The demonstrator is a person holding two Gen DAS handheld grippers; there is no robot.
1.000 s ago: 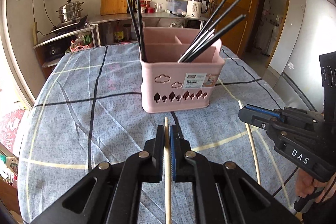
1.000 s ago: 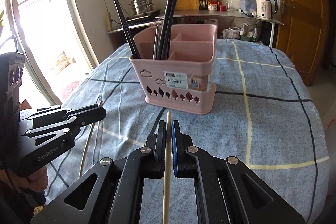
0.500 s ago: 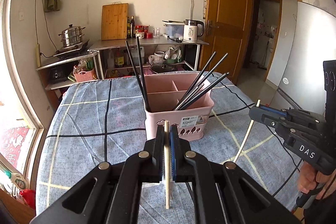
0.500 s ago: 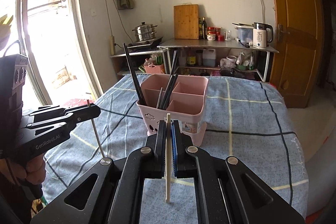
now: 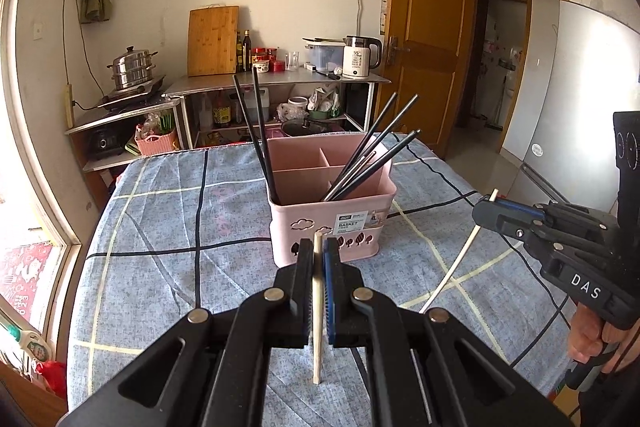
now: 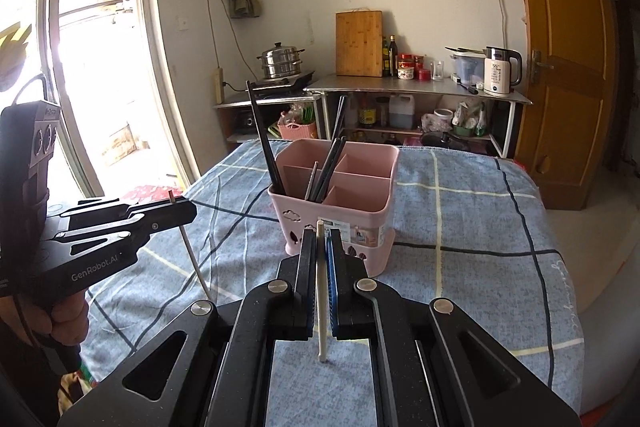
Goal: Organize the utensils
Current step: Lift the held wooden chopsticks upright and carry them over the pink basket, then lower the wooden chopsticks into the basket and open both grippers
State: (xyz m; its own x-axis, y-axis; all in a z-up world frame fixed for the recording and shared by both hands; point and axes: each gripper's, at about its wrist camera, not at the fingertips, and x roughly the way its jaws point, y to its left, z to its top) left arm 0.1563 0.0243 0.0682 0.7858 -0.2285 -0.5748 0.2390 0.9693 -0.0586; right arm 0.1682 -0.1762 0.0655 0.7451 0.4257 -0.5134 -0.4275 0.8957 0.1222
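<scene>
Since the earlier frames both grippers have risen: the two pale chopsticks, then lying on the tablecloth, now hang clear of it, and the pink basket sits lower and smaller in both views. The left gripper (image 5: 318, 251) is clamped shut on a tan wooden chopstick (image 5: 317, 311); the right gripper (image 6: 319, 247) is clamped shut on a white chopstick (image 6: 321, 307). In each wrist view the pinch point itself is masked by the fingers, and part of each stick's length is hidden between the pads. The hands are mostly cut off: only fingers on the right handle (image 5: 588, 337) show at the frame edge, and fingers on the left handle (image 6: 60, 319) likewise. Both grippers point forward and somewhat downward toward the basket. Each chopstick runs roughly upright across its jaws, a short tip above the fingers and the longer part hanging below; seen from the opposite camera, each slants down and away from the gripper toward the cloth. The pink basket (image 5: 332, 223) stands on the blue checked tablecloth (image 5: 168, 227) just beyond both grippers, holding black chopsticks (image 5: 372, 163) that lean outward in its near compartments. Whether the hanging ends touch the cloth cannot be told for certain.
</scene>
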